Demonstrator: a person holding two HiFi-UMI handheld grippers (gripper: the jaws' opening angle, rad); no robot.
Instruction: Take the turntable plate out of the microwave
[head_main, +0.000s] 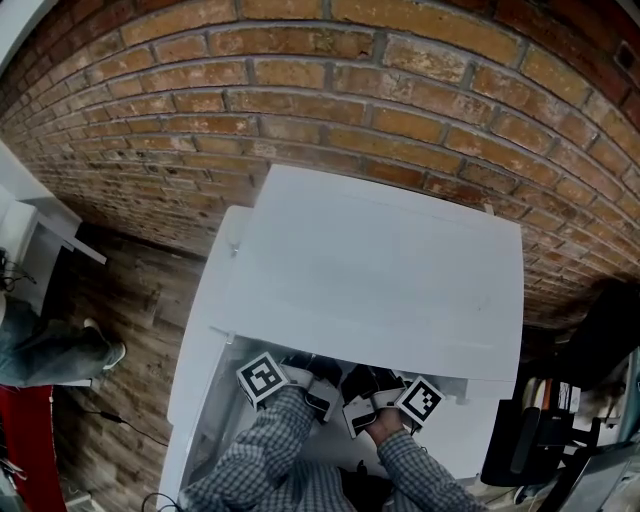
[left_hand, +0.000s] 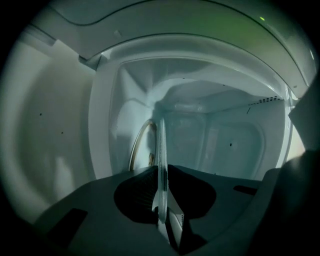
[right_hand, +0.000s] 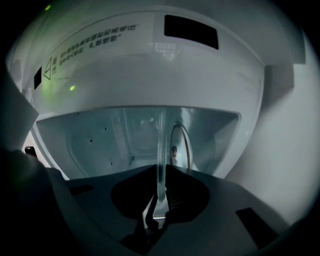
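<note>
The white microwave (head_main: 370, 270) is below me, seen from above. Both grippers reach into its open front, side by side and level. The glass turntable plate (left_hand: 161, 150) stands edge-on between the left gripper's jaws. My left gripper (left_hand: 162, 172) is shut on its rim. In the right gripper view the same plate (right_hand: 160, 145) runs straight into the jaws, with my right gripper (right_hand: 160, 170) shut on it. The roller ring (right_hand: 183, 145) lies on the cavity floor behind the plate. From the head view the left gripper (head_main: 318, 378) and right gripper (head_main: 358, 390) show only their backs; the plate is hidden.
A brick wall (head_main: 300, 100) stands behind the microwave. The open door's inner face (left_hand: 50, 130) is close on the left gripper's left. The microwave sits on a white counter (head_main: 200, 340). Wooden floor and a person's shoe (head_main: 103, 352) are at the left, dark furniture (head_main: 530, 440) at the right.
</note>
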